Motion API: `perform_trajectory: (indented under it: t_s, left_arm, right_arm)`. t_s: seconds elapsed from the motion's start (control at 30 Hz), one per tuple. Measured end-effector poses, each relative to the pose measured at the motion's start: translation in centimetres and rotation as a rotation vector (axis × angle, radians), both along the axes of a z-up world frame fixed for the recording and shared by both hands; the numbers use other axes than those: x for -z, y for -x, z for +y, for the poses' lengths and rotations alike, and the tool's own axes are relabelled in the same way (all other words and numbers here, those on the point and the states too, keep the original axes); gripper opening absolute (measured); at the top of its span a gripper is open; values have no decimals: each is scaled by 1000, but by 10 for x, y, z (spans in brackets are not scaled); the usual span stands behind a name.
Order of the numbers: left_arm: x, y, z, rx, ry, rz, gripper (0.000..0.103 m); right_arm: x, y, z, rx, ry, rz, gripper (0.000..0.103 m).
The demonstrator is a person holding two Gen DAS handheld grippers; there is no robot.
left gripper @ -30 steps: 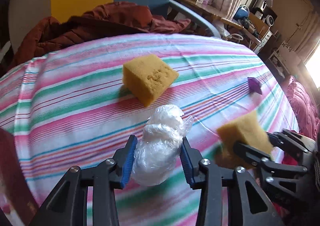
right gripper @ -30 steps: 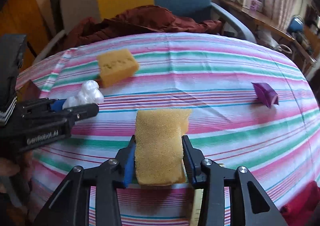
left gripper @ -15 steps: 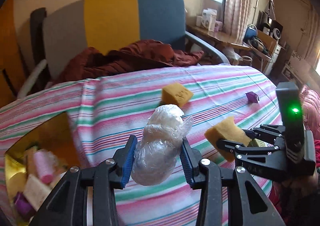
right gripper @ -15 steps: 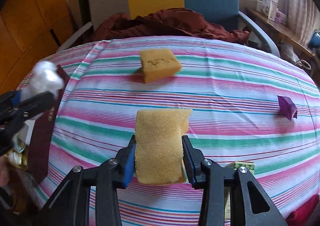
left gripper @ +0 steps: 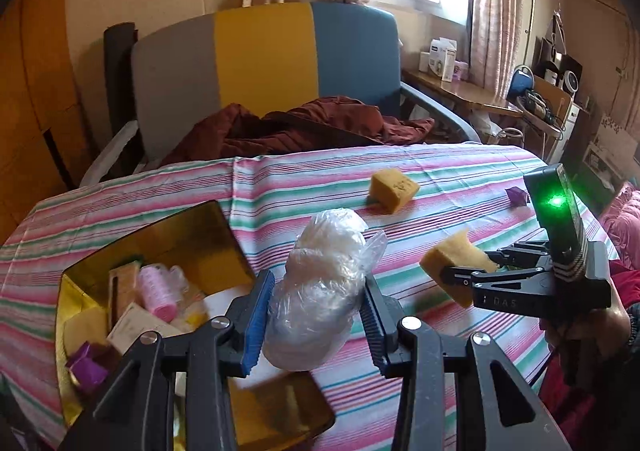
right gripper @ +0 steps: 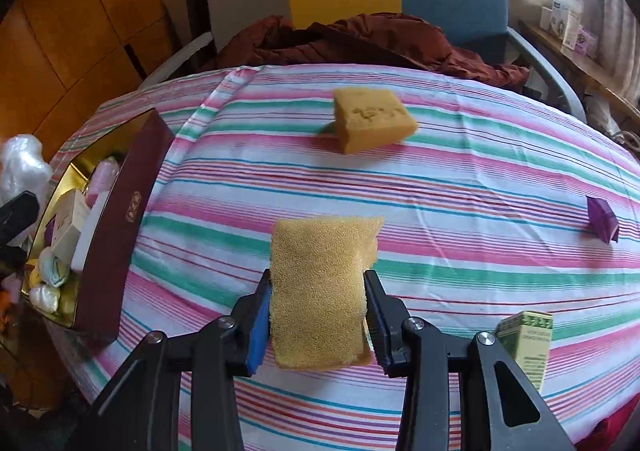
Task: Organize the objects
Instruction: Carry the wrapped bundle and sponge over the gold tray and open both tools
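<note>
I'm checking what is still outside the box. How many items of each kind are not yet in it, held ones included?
Yellow sponges: 2, one on the cloth, one in the right gripper
Plastic-wrapped bundle: 1, in the left gripper
Purple paper box: 1
Green carton: 1
Total: 5

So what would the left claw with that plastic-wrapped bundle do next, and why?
Probably ease a little further left over the gold-lined open box and let go. The left claw grips the clear plastic-wrapped white bundle right at the box's edge, and similar small items already lie inside.
</note>
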State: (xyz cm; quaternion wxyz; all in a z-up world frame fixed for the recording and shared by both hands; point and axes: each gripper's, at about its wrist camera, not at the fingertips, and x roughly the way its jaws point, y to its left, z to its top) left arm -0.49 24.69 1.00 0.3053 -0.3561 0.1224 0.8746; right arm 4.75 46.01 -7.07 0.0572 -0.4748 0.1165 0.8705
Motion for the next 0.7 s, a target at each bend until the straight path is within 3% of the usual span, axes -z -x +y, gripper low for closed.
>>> perform_trajectory:
  t_s: [0.33, 0.7]
  left_arm:
    - [-5, 2, -40, -56, -27, 3, 42]
    - [1, 13, -88, -124, -86, -45, 42]
  right_arm:
    - [-11, 5, -34, -46, -26, -4, 42]
    - [-39, 12, -101, -133, 38, 81, 42]
